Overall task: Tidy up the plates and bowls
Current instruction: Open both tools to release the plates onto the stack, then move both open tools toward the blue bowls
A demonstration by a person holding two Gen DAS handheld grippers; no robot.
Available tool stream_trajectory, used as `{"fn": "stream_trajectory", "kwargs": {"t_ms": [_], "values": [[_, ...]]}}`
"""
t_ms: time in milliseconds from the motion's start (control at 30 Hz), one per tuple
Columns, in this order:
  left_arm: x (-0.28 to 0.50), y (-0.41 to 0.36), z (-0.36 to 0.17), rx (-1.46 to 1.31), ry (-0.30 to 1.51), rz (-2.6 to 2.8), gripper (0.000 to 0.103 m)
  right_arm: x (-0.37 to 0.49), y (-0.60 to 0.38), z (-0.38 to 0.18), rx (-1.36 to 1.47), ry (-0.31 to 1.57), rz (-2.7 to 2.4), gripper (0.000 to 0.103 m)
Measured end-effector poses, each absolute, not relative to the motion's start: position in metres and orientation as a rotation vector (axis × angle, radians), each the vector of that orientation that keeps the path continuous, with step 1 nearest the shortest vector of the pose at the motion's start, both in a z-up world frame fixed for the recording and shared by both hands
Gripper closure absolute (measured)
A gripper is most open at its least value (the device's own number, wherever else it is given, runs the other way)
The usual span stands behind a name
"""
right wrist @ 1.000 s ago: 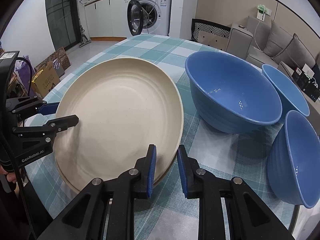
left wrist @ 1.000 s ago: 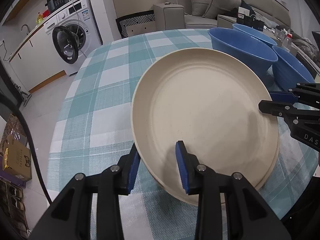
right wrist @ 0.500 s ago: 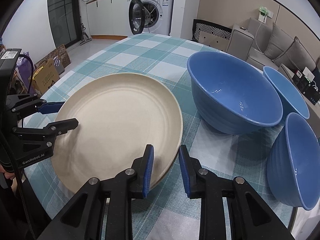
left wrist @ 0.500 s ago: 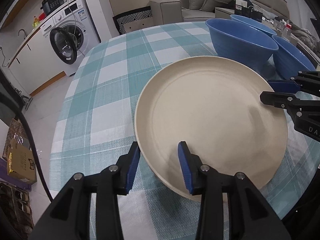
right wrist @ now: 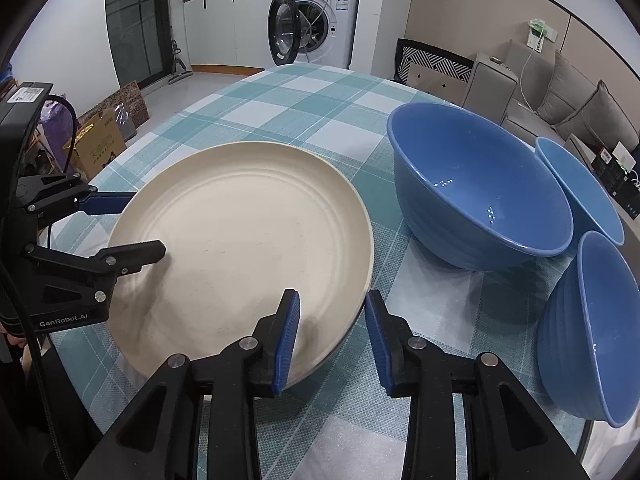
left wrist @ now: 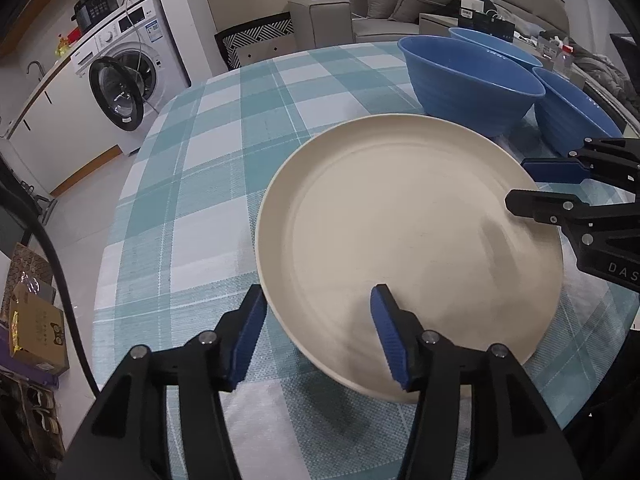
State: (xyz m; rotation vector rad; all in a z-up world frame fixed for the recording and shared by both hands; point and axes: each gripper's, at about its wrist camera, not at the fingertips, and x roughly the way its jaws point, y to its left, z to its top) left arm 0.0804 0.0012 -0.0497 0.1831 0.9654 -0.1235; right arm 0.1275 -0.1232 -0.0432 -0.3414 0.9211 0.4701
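Both grippers are angling down at the cream plate [left wrist: 408, 232], which is lying flat on the checked table [left wrist: 208, 184] beside three blue bowls [right wrist: 476, 184]. The left gripper [left wrist: 316, 336] is straddling the plate's near-left rim, jaws opening and clear of it. The right gripper [right wrist: 330, 336] is straddling the opposite rim, also opening and gripping nothing.

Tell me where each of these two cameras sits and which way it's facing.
Left wrist: on the left hand-held gripper, looking down over the cream plate toward the blue bowls; its opening jaws straddle the plate's rim.
Right wrist: on the right hand-held gripper, looking across the same plate toward a washing machine; its opening jaws straddle the rim.
Shared: plate, bowls, checked tablecloth, each other's gripper.
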Motion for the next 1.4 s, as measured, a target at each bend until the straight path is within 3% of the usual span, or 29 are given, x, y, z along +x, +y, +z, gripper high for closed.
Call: {"fn": "stream_trajectory", "kwargs": {"t_ms": [100,233,300,333,367,400,500,567,633,767,1400], "values": [[0.08,0.002,-0.049,0.174,0.964,-0.13,0.046,0.128,-0.125,-0.042,-0.328,0.923,0.475,0.068],[0.079,0.006,-0.044,0.138,0.954,-0.152,0.044,0.127,-0.127,-0.037,-0.315,0.909,0.481,0.054],[0.078,0.009,-0.041,0.111,0.941,-0.174,0.039,0.127,-0.128,-0.034,-0.306,0.902,0.478,0.049],[0.078,0.01,-0.039,0.098,0.935,-0.183,0.036,0.127,-0.129,-0.032,-0.296,0.898,0.473,0.041],[0.078,0.011,-0.037,0.086,0.927,-0.189,0.024,0.127,-0.131,-0.03,-0.283,0.893,0.462,0.032],[0.077,0.012,-0.035,0.075,0.916,-0.192,0.014,0.128,-0.132,-0.027,-0.269,0.885,0.447,0.03],[0.077,0.015,-0.031,0.032,0.899,-0.209,0.01,0.123,-0.131,-0.018,-0.251,0.862,0.439,0.023],[0.079,0.019,-0.028,-0.021,0.884,-0.22,0.002,0.119,-0.131,-0.013,-0.237,0.849,0.43,0.013],[0.078,0.024,-0.025,-0.095,0.857,-0.221,0.0,0.116,-0.129,-0.011,-0.238,0.842,0.416,0.006],[0.081,0.023,-0.016,-0.127,0.84,-0.195,0.0,0.112,-0.127,-0.006,-0.239,0.826,0.405,0.002],[0.132,-0.013,0.013,-0.129,0.861,-0.184,0.0,0.116,-0.174,0.029,-0.128,0.775,0.329,0.001]]}}
